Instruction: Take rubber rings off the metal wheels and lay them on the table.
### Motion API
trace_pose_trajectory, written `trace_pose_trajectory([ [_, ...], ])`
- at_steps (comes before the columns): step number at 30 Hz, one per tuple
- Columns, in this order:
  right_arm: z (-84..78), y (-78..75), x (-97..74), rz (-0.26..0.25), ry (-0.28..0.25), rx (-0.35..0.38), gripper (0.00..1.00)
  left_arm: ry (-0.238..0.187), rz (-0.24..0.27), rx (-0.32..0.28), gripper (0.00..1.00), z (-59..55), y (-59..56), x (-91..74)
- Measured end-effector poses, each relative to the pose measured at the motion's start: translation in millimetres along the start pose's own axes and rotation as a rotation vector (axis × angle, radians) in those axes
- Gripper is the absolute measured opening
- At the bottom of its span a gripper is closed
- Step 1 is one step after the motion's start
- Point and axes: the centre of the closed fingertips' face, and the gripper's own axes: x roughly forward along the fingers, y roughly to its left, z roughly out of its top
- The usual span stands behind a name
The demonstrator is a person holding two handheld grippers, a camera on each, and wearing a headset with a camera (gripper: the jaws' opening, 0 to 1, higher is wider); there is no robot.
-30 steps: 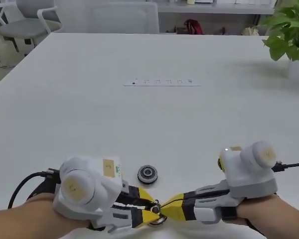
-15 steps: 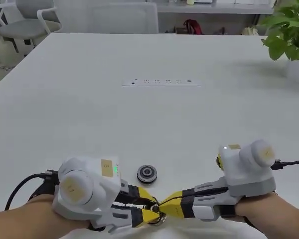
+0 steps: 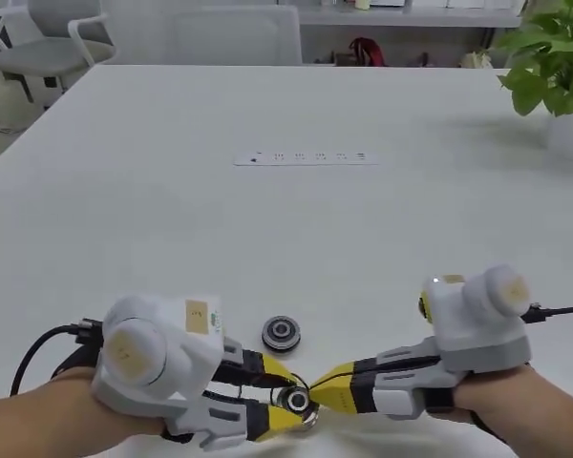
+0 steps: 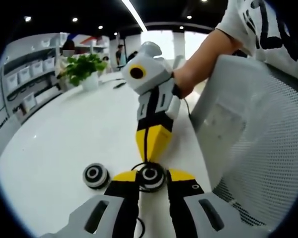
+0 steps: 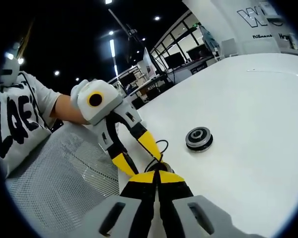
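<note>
A small metal wheel is clamped between the yellow jaws of my left gripper just above the table's near edge. In the left gripper view the wheel sits between the two jaw tips. My right gripper meets it from the right, jaws shut on a thin black rubber ring that loops out from the wheel. A second wheel with its dark ring on lies flat on the table just beyond, also seen as a wheel in the right gripper view.
The white table stretches far ahead. A flat strip with sockets lies at mid-table, and a potted plant stands at the far right. A mesh chair back is close behind the near edge. Cables trail from both grippers.
My left gripper has shifted slightly left and rolled, bringing the held wheel more into sight. The right gripper has barely moved. The loose wheel lies where it was.
</note>
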Motion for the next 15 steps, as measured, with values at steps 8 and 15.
trace_pose_trajectory([
  [8,1.8,1.8,-1.9,0.005,-0.004,0.001,0.0,-0.03,-0.002,-0.009,0.27,10.8,-2.0,-10.5],
  [15,7.1,6.8,-1.6,0.024,-0.006,-0.002,0.0,-0.074,0.015,-0.039,0.33,19.9,0.0,-24.5],
])
